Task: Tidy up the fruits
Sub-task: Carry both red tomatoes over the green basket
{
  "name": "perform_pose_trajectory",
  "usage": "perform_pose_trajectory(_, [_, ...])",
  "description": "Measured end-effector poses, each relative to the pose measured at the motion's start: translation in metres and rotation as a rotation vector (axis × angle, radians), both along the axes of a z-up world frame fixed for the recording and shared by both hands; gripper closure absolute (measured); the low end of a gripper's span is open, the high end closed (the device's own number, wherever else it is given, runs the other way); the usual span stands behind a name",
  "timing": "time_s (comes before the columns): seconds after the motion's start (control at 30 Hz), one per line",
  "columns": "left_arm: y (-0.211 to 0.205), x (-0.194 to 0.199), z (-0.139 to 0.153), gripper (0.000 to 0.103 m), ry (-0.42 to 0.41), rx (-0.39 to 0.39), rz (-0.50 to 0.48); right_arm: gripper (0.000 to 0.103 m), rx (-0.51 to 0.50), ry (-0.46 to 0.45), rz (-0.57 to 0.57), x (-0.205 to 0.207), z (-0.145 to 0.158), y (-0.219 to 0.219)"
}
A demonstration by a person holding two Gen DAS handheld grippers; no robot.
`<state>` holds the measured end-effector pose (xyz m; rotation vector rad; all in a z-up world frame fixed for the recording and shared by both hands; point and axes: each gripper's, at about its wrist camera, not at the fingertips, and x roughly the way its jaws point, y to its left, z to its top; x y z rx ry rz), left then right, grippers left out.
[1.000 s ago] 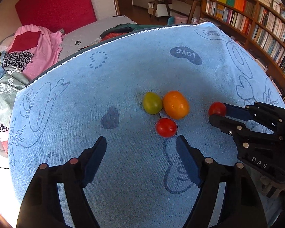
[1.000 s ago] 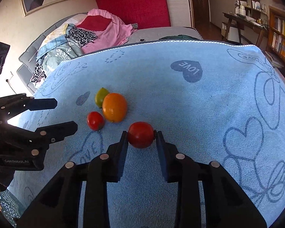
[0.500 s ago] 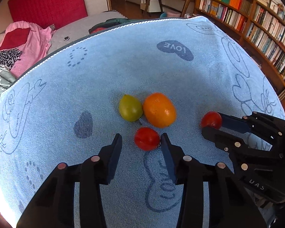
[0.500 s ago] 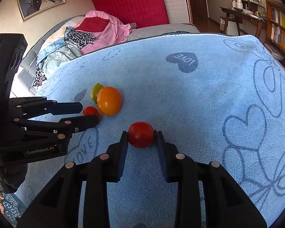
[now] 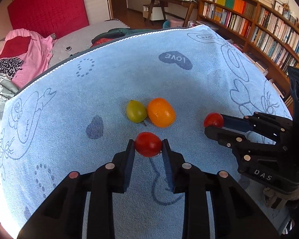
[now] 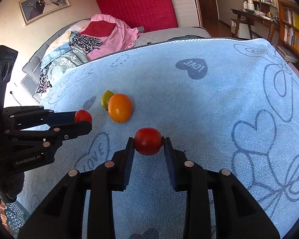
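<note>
Left wrist view: a pale blue towel (image 5: 189, 91) printed with hearts and "LOVE" covers the counter. Behind it lie a bed (image 5: 85, 37) heaped with pink clothes (image 5: 33, 47) and a red headboard (image 5: 47, 8); a long bookshelf (image 5: 255, 23) runs along the right wall. The left gripper (image 5: 148, 145) has its fingers closed narrow on a red tomato (image 5: 148, 144). Just beyond, a green fruit (image 5: 136, 111) touches an orange fruit (image 5: 161, 112). No containers show.

Right wrist view: the same towel (image 6: 209, 103), with a framed photograph (image 6: 43, 4) on the wall and a wooden desk (image 6: 255, 20) farther back. The right gripper (image 6: 148, 142) pinches a second red tomato (image 6: 148, 141) between narrow fingers. The left gripper (image 6: 83, 120) enters from the left, holding its tomato (image 6: 82, 116) near the orange fruit (image 6: 120, 108) and green fruit (image 6: 106, 99).
</note>
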<state>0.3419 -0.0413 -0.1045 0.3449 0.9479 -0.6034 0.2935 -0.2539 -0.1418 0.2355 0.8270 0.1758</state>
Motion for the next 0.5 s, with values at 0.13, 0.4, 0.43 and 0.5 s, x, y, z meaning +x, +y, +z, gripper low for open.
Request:
perform_pose_trajectory(0.13, [0.014,-0.01,0.011,0.075,-0.023,0.004,0.025,0.072,0.011,-0.016,0.01,-0.012,0.01,0.003])
perform_pose_trajectory(0.4, [0.052,-0.041,0.04,0.075,-0.062,-0.041,0.078,0.072,0.029,-0.069,0.046,-0.045,0.036,0.016])
perform_pose_trajectory(0.43, [0.056,-0.046,0.044,0.075,-0.067,-0.044,0.084,0.072,0.033,-0.076,0.052,-0.05,0.04,0.019])
perform_pose_trajectory(0.5, [0.065,-0.058,0.05,0.075,-0.082,-0.05,0.091,0.072,0.037,-0.091,0.067,-0.059,0.047,0.024])
